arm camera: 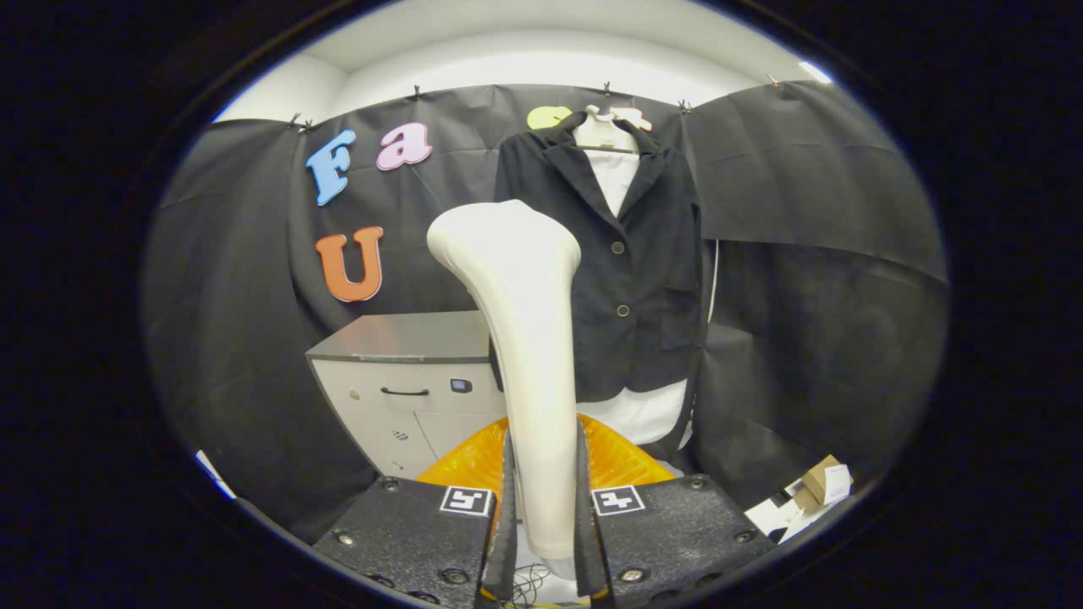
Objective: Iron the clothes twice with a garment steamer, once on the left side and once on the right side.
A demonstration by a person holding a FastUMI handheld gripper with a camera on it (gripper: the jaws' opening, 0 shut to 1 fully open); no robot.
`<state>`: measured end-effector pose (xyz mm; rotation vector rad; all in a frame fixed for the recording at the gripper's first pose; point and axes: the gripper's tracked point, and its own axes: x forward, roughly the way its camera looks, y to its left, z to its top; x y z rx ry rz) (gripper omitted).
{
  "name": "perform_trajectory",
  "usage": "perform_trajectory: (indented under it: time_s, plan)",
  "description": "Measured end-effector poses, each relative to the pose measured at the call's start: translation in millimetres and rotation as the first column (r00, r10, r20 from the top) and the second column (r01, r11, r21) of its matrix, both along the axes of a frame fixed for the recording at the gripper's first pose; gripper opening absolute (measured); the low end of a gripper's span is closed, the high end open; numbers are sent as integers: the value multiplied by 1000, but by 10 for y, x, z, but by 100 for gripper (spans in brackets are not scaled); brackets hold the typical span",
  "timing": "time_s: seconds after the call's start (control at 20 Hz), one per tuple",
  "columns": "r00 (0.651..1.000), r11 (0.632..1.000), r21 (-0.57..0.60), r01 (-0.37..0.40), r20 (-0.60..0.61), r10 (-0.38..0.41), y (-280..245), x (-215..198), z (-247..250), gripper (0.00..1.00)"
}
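Observation:
A white garment steamer stands upright between my fingers, and the gripper is shut on its handle. Its wide head rises above the fingers and leans slightly left. Beyond it a dark jacket over a white shirt hangs on a hanger against the black cloth wall. The steamer's head is in front of the jacket's left half, and I cannot tell whether it touches the fabric. The steamer hides part of the jacket's left side.
A grey cabinet with drawers stands to the left of the jacket, behind the steamer. An orange ribbed object lies just beyond the fingers. Small cardboard boxes sit low on the right.

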<state>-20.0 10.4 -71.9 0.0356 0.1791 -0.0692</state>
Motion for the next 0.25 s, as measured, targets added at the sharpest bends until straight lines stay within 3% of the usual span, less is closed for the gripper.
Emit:
perform_trajectory:
  time_s: [0.25]
  plan:
    - [999,999,-20,-35,-12,35,130,-48,-107,30]
